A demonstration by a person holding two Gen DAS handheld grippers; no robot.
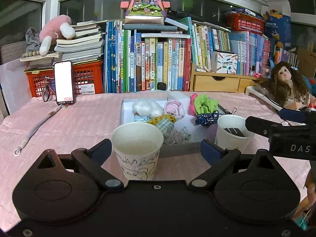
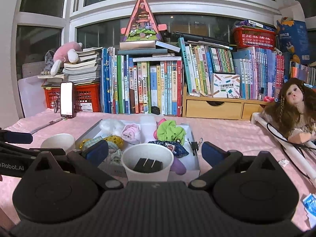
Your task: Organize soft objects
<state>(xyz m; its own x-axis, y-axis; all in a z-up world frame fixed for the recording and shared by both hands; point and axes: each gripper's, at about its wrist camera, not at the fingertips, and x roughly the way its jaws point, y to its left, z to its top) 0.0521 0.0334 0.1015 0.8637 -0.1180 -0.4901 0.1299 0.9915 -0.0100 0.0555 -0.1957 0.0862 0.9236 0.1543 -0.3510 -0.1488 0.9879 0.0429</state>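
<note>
A shallow white box (image 1: 123, 110) (image 2: 194, 138) on the pink tablecloth holds soft things: white fluff (image 1: 147, 106), a pink rolled cloth (image 1: 174, 108), a green scrunchie (image 1: 205, 103) (image 2: 170, 131), a blue patterned pouch (image 2: 170, 148), a yellow piece (image 2: 114, 139). My left gripper (image 1: 156, 150) is open around a scribbled paper cup (image 1: 137, 150). My right gripper (image 2: 155, 152) is open around a white cup (image 2: 147, 165) that holds black clips.
A phone (image 1: 63, 83) stands at the back left beside a red crate (image 1: 86, 79). Books (image 1: 158, 59) line the back. A doll (image 2: 294, 108) lies at the right on a white rack. A binder clip (image 2: 195, 145) lies by the box. A cord (image 1: 35, 128) lies left.
</note>
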